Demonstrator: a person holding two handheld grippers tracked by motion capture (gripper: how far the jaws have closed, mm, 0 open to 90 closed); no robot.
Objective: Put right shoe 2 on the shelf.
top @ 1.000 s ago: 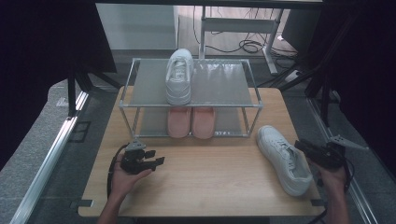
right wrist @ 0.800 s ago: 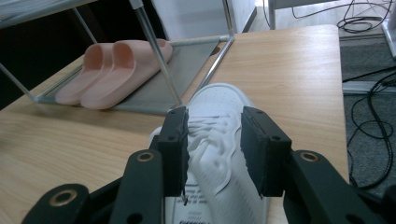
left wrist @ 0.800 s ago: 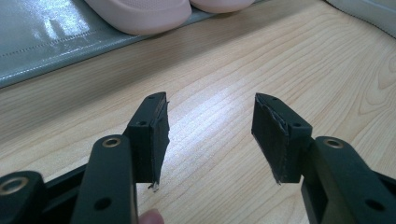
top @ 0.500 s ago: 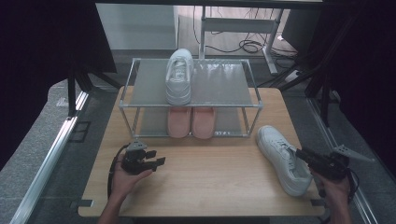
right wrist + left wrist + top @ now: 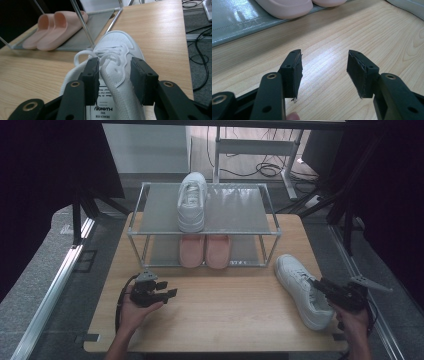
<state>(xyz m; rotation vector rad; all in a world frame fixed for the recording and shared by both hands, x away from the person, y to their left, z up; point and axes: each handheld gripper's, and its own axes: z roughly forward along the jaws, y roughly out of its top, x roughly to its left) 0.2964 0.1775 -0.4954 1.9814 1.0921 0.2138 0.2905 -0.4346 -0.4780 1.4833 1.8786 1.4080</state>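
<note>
My right gripper (image 5: 113, 75), its jaws just now widening, straddles the collar wall of the white lace-up leather sneaker (image 5: 301, 289) lying on the pale wooden table (image 5: 225, 320) right of the grey metal shoe rack (image 5: 227, 210). The pads are not pressing yet, so I judge the pick-up is in hand: next I should clamp that wall, then lift. My left gripper (image 5: 324, 72) rests released, holding nothing.

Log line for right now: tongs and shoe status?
left tongs: open, nothing between, over table | right tongs: just opening, jaws astride white sneaker collar | matching sneaker: on rack top
</note>
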